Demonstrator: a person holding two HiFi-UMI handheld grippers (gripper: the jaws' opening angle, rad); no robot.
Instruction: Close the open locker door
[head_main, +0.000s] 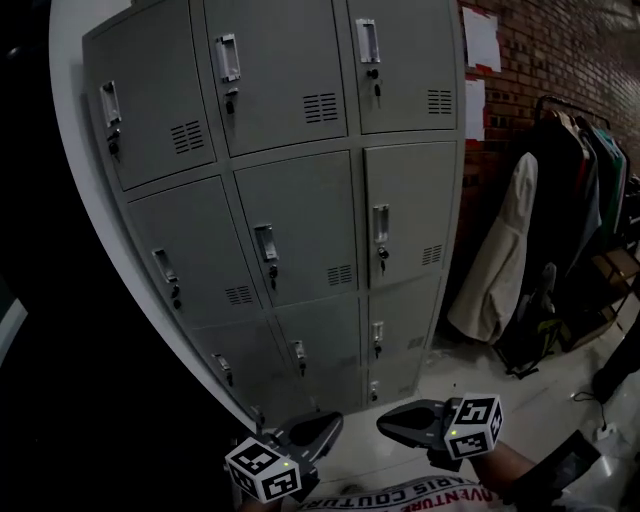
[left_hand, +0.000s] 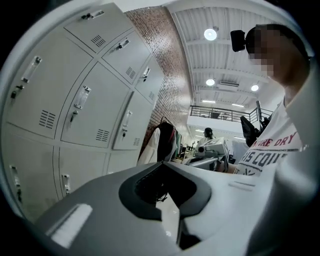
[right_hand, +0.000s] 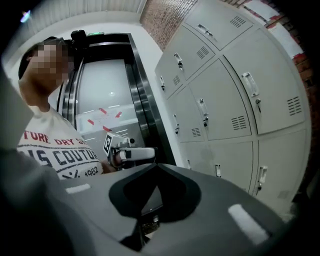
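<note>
**A:** Where is the locker door?

**B:** The grey locker bank (head_main: 300, 200) fills most of the head view, with three columns of doors (head_main: 300, 228). Each door has a handle, a small lock and a vent. Every door I can see lies flush with its frame, so I cannot tell which one the task means.

**A:** And the grippers?

**B:** Both are held low in front of the locker bank, well apart from it and close to the person's printed shirt (head_main: 420, 495). The left gripper (head_main: 333, 419) and the right gripper (head_main: 384, 423) point toward each other, with their tips near one another over the pale floor (head_main: 520, 385).

**A:** How do the fingers stand?

**B:** In the left gripper view the fingers (left_hand: 90, 210) come together at the tip, with nothing between them. The right gripper view shows the same: its fingers (right_hand: 240, 210) are closed on nothing. The locker bank rises beyond them on that view's right side.

**A:** Is anything beside the lockers?

**B:** Just to the right of the locker bank is a brick wall (head_main: 560, 50). A pale coat (head_main: 500, 250) hangs there beside darker clothes on a clothes rail (head_main: 575, 105).
</note>
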